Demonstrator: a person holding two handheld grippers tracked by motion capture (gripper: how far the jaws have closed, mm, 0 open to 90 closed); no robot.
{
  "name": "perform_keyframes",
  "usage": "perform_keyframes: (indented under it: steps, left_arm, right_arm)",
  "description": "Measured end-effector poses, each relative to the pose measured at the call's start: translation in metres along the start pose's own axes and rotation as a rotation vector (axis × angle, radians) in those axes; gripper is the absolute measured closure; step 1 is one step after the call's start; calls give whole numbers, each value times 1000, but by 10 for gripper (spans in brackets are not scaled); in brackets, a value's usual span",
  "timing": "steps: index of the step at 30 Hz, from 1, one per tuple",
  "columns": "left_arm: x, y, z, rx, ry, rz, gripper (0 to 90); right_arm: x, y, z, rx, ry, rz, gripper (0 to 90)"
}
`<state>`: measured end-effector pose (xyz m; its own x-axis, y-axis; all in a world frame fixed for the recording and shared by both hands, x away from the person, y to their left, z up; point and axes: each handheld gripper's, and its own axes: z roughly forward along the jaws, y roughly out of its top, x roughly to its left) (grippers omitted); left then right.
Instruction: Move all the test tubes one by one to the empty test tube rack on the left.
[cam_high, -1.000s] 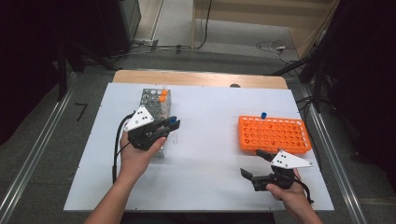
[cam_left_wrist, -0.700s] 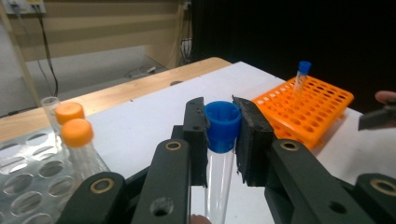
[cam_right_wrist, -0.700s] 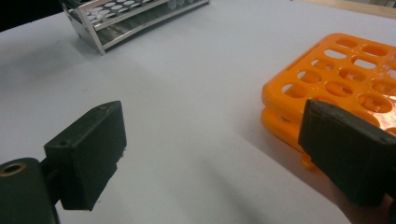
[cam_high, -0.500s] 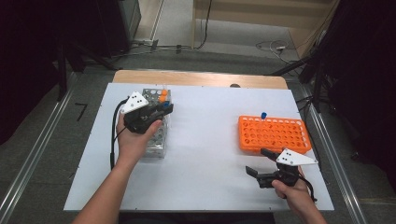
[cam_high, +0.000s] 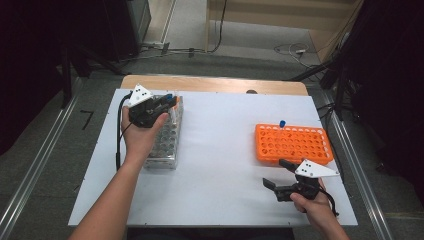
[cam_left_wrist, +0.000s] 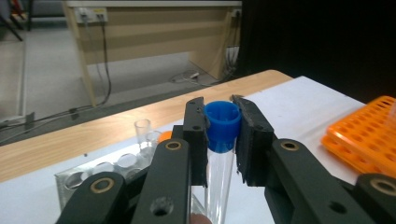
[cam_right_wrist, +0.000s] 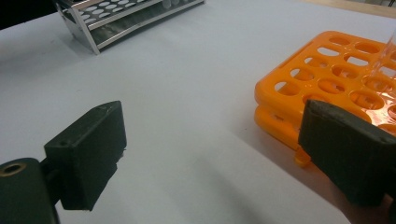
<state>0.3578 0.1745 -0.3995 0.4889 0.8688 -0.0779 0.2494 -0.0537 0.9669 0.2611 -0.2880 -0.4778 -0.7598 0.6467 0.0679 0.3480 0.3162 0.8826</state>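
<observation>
The left claw (cam_left_wrist: 219, 135) grips a blue-capped tube (cam_left_wrist: 222, 122) by its cap and has carried it up over the far end of the clear rack (cam_high: 165, 135) below, probably just lifted free. The right claw (cam_high: 283, 176) waits open beside the orange rack (cam_high: 292, 145), the likely destination.

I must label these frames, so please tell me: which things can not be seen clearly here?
- Lower end of the blue-capped tube: left gripper view, hidden behind the left tool and cut off by the bottom edge.
- Clear rack: high view, near side covered by the hand; tubes too small to count.
- Orange rack: right gripper view, cut off by the right edge.
</observation>
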Motion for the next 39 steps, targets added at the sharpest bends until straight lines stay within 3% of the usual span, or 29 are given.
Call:
perform_keyframes:
  steps: [3,12,20,26,30,33,36,39]
  left_arm:
    - [2,-2,6,8,21,-9,770]
    - [-3,-12,14,69,75,35,768]
    - [-2,-19,13,92,67,1,754]
    - [1,-20,11,124,74,-13,675]
    - [2,-18,9,123,72,-37,572]
    - [-1,-16,5,108,68,-55,411]
    - [-6,-14,-2,91,45,-73,265]
    - [-13,-15,-10,80,2,-72,179]
  right_arm:
    - [0,0,0,-3,-2,-1,63]
    - [-2,2,0,-14,-15,8,63]
    - [-7,7,-2,-36,-47,23,63]
    - [-16,14,-3,-59,-91,48,63]
    - [-23,18,-4,-75,-125,65,64]
    - [-29,24,-2,-83,-160,79,64]
    - [-36,29,2,-80,-195,91,64]
    - [-43,34,10,-73,-208,100,70]
